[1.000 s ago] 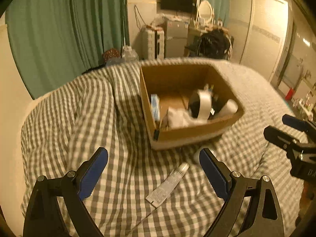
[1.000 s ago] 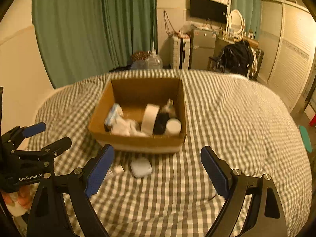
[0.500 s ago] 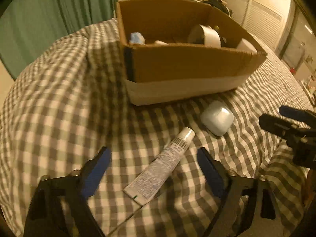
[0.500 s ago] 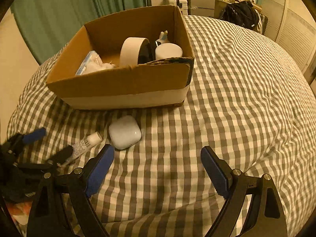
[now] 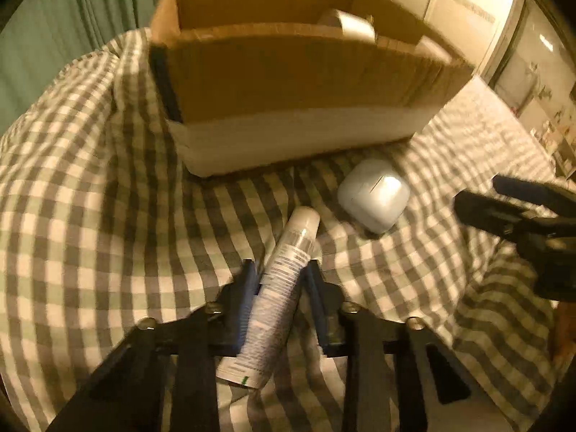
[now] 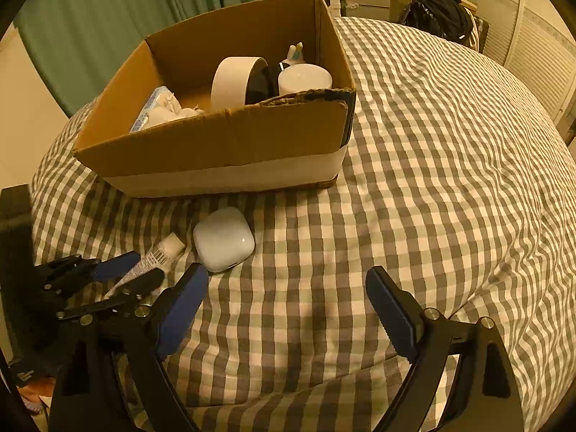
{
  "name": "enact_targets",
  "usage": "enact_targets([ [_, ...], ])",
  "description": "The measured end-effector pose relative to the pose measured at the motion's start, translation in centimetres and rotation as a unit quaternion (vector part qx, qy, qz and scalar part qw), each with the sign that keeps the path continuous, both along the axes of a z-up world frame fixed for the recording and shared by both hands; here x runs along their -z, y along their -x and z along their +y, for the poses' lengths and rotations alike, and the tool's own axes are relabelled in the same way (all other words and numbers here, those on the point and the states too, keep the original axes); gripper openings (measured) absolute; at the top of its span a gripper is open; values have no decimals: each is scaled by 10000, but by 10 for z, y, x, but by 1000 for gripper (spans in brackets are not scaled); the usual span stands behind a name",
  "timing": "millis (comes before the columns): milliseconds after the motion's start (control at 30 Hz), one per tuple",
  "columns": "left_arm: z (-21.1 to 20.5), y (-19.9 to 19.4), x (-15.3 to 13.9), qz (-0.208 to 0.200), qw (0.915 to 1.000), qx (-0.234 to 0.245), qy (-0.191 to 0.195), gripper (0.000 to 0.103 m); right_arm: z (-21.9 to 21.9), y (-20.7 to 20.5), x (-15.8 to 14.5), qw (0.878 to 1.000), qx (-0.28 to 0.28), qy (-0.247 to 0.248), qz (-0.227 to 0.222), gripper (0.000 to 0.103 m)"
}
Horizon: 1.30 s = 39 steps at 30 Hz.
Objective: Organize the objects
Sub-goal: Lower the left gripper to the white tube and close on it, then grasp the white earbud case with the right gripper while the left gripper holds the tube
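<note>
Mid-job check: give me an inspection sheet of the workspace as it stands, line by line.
Surface: bed under a grey-and-white checked cover, rumpled.
Job's things: tube lying on the cover, between the left gripper's pads; white earbud case lying loose beside the tube's cap, in front of the cardboard box.
Clutter: in the box, a tape roll, a white jar, a tissue pack; other items too hidden to name.
Grippers: left gripper shut on the tube; right gripper open, empty, near the case.
Cables: nothing seen on the bed; some wires by the far wall.
Surroundings: green curtains, a black bag, louvred doors.
</note>
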<state>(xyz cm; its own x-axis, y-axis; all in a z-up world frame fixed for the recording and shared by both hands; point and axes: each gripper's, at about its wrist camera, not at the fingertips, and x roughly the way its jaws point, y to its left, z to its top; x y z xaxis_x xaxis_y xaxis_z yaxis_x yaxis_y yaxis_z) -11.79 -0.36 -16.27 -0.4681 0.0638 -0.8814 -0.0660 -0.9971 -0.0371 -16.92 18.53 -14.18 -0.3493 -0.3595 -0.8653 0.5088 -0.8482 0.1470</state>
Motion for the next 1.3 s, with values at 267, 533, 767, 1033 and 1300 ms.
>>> enact_targets([
  [267,-8,-15,-9,97,9999,-62,-119,7,-17,-3,2,9996,-246,-163,46,89],
  [533,-1,3,5,-120,9998,35,-127,45,-12,-1,3,9998,-171,-92,-18,89],
  [767,-3,15,21,-456,9989,-54,-133,35,-15,2,6,9996,-246,-145,-84,89],
  [1033,-6,-3,-5,84,9997,-182,-130,14,-42,8,19,9980,-563,-90,-259,89],
  [1300,-6,0,7,-165,9993,-172,-279,14,-73,21,40,9948,-869,-379,-375,81],
])
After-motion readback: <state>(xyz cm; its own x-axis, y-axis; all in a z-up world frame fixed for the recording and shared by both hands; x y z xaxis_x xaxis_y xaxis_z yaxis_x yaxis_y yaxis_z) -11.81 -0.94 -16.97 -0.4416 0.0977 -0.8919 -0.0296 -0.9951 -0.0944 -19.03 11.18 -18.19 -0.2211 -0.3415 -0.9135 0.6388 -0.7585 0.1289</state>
